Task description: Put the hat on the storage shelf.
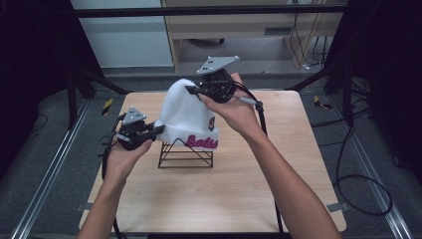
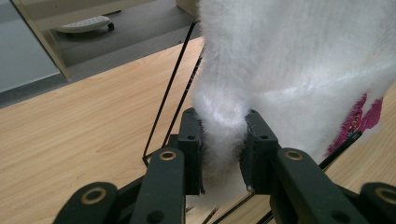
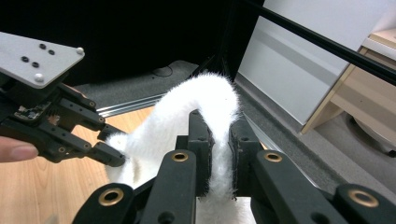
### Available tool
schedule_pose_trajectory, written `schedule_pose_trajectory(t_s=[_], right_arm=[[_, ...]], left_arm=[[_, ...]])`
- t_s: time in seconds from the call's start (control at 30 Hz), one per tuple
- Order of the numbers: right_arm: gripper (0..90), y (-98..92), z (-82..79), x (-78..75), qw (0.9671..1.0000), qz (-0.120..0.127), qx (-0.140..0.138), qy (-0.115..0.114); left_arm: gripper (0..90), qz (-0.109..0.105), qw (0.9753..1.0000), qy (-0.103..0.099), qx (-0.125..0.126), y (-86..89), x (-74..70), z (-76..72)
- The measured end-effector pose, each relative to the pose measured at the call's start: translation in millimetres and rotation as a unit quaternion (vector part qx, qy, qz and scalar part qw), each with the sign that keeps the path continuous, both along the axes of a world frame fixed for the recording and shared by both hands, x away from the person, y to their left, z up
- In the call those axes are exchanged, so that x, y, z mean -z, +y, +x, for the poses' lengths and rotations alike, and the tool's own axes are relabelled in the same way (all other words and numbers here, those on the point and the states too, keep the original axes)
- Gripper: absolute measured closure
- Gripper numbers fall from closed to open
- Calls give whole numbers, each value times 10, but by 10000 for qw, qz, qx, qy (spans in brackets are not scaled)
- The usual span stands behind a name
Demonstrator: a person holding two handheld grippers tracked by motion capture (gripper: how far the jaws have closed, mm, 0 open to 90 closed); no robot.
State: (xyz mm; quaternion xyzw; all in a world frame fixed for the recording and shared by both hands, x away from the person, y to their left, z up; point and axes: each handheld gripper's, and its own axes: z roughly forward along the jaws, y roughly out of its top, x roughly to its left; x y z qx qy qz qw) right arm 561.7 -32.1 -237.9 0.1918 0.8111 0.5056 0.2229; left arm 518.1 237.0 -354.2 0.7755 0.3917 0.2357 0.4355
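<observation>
A fluffy white beanie [image 1: 185,113] with pink lettering on its cuff sits over a black wire stand [image 1: 185,155] on the wooden table [image 1: 224,189]. My left gripper [image 1: 158,130] is shut on the cuff's lower left edge; in the left gripper view [image 2: 223,140] the white fur is squeezed between both jaws. My right gripper [image 1: 192,90] is shut on the crown at the top; the right gripper view [image 3: 219,140] has a fold of the beanie [image 3: 205,100] pinched between the jaws, with the left gripper [image 3: 109,156] at the far left.
The wire stand [image 2: 175,88] rises beside the beanie [image 2: 289,60]. Black cables [image 1: 358,179] lie on the grey floor to the right. A pale cabinet [image 1: 239,30] stands behind the table, with a black frame around it.
</observation>
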Motion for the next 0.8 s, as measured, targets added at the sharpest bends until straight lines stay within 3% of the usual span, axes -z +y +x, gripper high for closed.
schedule_pose_trajectory(t_s=[0.8], right_arm=[[825,81,-128,164,9996,-205,-181,114]], left_arm=[[722,47,9999,73,-72,104,219,-74]])
